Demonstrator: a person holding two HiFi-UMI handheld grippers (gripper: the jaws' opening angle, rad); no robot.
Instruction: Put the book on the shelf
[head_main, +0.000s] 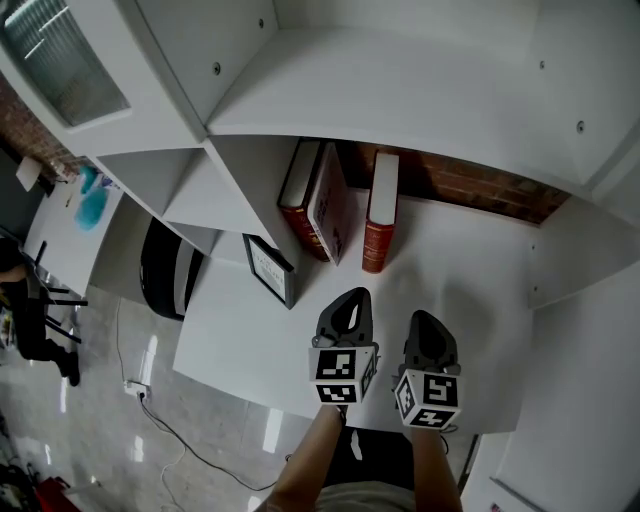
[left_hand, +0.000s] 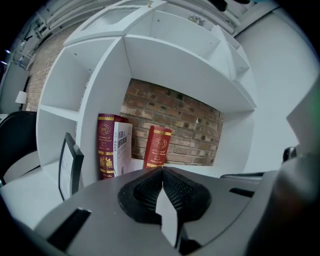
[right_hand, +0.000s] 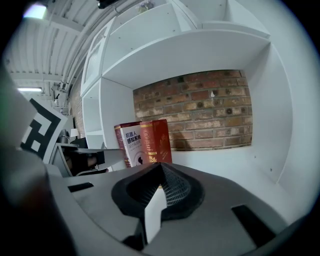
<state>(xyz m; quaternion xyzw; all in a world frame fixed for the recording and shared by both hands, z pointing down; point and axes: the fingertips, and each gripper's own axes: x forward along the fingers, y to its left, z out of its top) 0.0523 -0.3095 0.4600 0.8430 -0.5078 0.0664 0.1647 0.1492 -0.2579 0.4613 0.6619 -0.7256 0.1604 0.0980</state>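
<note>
Placing step judged done: red book (head_main: 380, 210) stood upright on shelf (head_main: 470, 265), ahead of left gripper (head_main: 352, 297) and right gripper (head_main: 426, 320). Both jaws closed, nothing held. Next: clear withdrawal needed.

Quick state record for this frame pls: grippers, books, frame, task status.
left gripper: fingers shut, empty
right gripper: fingers shut, empty
dark red book: standing by the divider
white-covered book: standing against the dark red book
red book: standing apart, to their right
picture frame: standing at the shelf's front left
shelf: white, brick wall behind
task status: three books on shelf, neither gripper touching any
</note>
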